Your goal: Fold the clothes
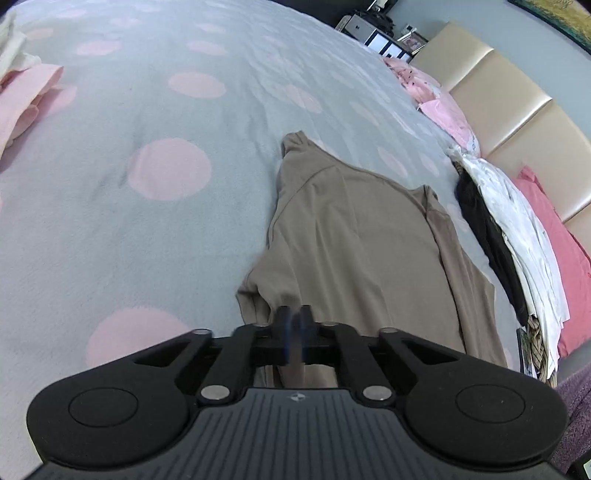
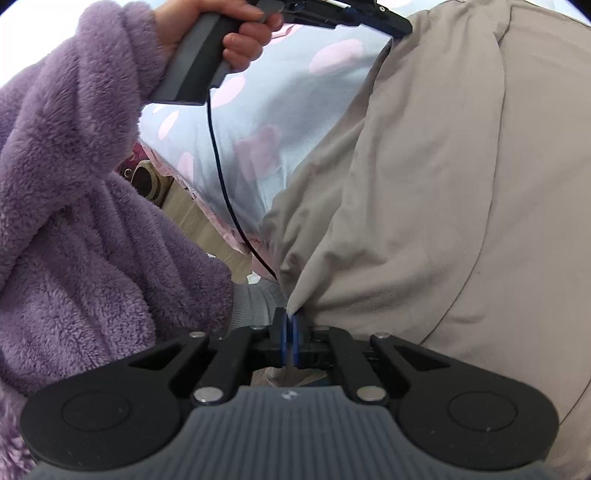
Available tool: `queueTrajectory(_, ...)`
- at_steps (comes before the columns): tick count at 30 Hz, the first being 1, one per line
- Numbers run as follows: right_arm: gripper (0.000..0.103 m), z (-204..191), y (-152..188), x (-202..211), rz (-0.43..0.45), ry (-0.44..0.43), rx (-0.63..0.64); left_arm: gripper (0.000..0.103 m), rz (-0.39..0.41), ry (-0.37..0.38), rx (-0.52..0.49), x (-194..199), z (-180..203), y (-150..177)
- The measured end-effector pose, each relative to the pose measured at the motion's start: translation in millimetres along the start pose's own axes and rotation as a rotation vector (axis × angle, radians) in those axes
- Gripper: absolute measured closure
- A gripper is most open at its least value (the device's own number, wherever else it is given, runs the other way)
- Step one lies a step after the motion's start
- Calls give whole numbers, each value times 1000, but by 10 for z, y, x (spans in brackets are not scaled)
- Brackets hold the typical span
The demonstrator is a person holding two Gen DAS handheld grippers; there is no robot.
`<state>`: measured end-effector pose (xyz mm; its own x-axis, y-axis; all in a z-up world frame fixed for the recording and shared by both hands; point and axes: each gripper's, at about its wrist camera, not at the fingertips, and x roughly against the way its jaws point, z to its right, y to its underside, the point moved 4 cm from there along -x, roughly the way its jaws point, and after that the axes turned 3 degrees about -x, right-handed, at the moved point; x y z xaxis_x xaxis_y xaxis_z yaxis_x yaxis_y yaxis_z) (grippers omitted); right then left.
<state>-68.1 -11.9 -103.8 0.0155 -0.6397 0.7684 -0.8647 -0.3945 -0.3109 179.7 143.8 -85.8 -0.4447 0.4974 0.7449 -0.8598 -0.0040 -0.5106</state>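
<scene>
On the dotted grey bedspread (image 1: 155, 122) the taupe long-sleeve top (image 1: 354, 236) lies mostly flat, collar end away from you, near hem bunched up toward both tools. Your left gripper (image 1: 294, 317) has its jaws pressed together with a tuck of the hem between them; motion blur there, but cloth runs right into the pinch. Your right gripper (image 2: 290, 321) likewise pinches a peak of the same fabric, and the body of the top (image 2: 443, 184) hangs taut off that point. The hand (image 2: 229, 33) in the purple fleece sleeve (image 2: 74, 147) shows in the right view, holding the left tool at the garment's far edge. My read: you're mid-fold or mid-spread with both hem corners gripped; can't settle from this whether you're laying it out or carrying the hem to the collar. Either way, keep both pinches even and the edge between them tensioned so it lands without creases. Sleeve on the right side (image 1: 454, 243) seems folded inward along the body. Stack of other clothes (image 1: 509, 236) sits by the headboard (image 1: 517, 96), well apart.
</scene>
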Motion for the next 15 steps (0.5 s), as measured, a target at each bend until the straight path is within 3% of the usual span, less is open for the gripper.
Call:
queueTrajectory(8, 100, -314, -102, -93, -5, -131, 49, 103, 91, -9, 16, 259, -140, -85)
queueTrajectory(15, 100, -331, -100, -228, -43, -99, 45, 103, 41, -1, 20, 196, -142, -33)
